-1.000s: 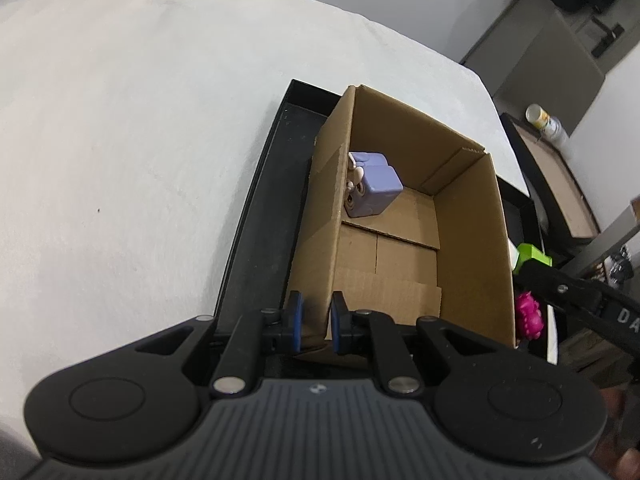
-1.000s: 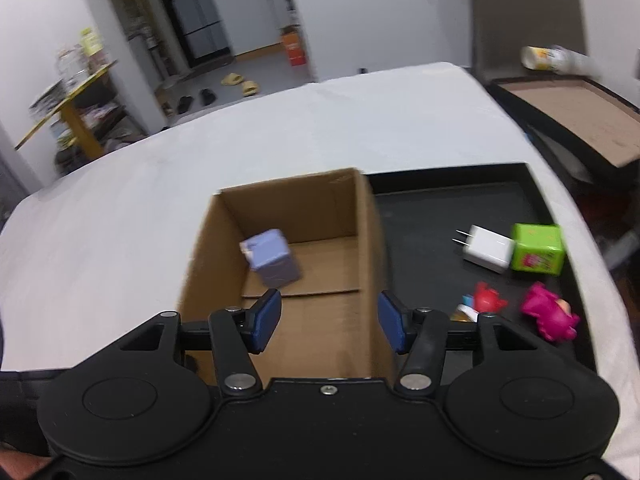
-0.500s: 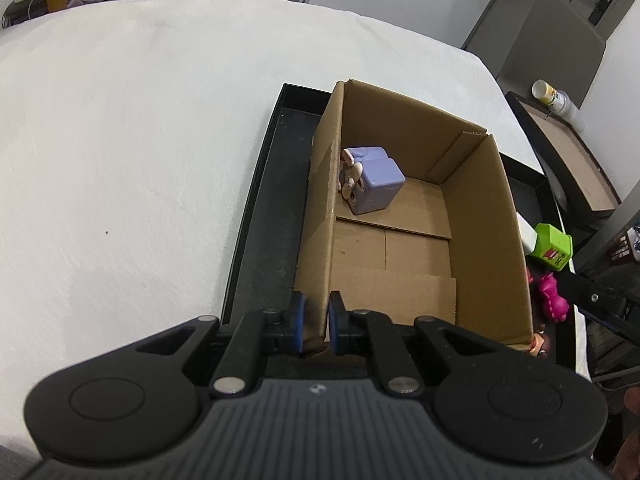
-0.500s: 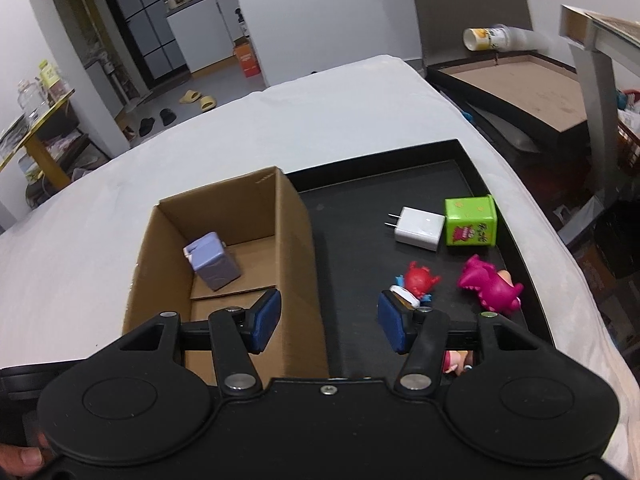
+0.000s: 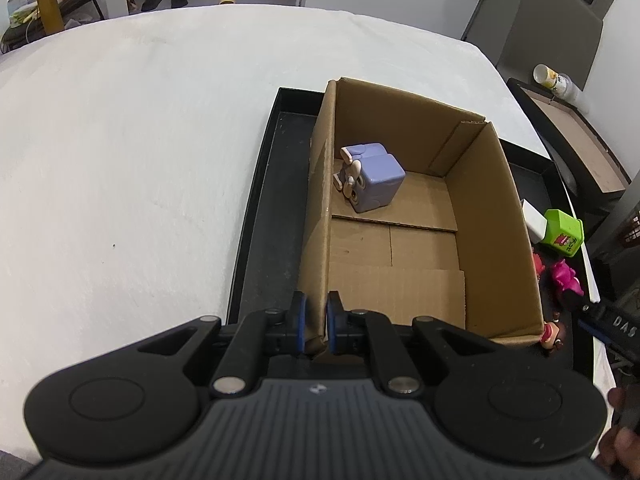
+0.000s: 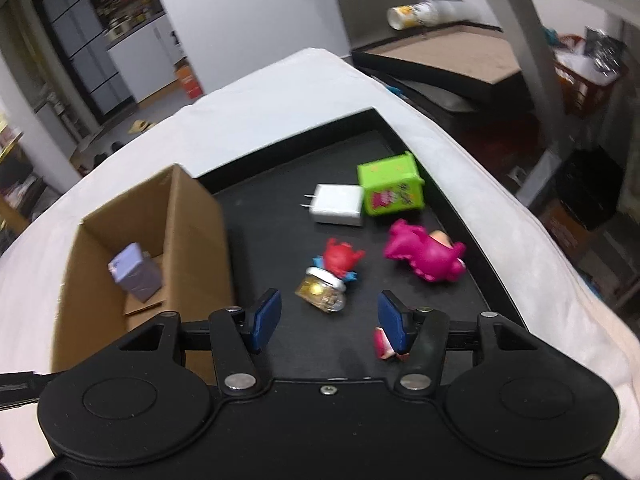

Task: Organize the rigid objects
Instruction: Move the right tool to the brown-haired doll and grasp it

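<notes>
A cardboard box (image 5: 492,216) stands on a black tray (image 5: 260,208) and holds a purple cube toy (image 5: 372,178). My left gripper (image 5: 316,322) is shut on the box's near left corner wall. In the right wrist view the box (image 6: 192,216) with the purple cube (image 6: 136,272) is at the left. My right gripper (image 6: 328,320) is open and empty above the tray (image 6: 280,184). Ahead of it lie a red figure on a clear base (image 6: 332,272), a magenta toy (image 6: 424,252), a white charger (image 6: 336,204) and a green box (image 6: 390,190). A small pink toy (image 6: 382,344) sits beside the right finger.
The tray rests on a white-covered table (image 5: 132,152). Another tray with a brown board (image 6: 448,52) and a lying cup (image 6: 412,16) sit past the table's right edge. The green box (image 5: 564,232) and magenta toy (image 5: 564,276) show right of the box.
My right gripper has swung right, from over the box to over the loose toys on the tray. My left gripper has stayed clamped on the box wall.
</notes>
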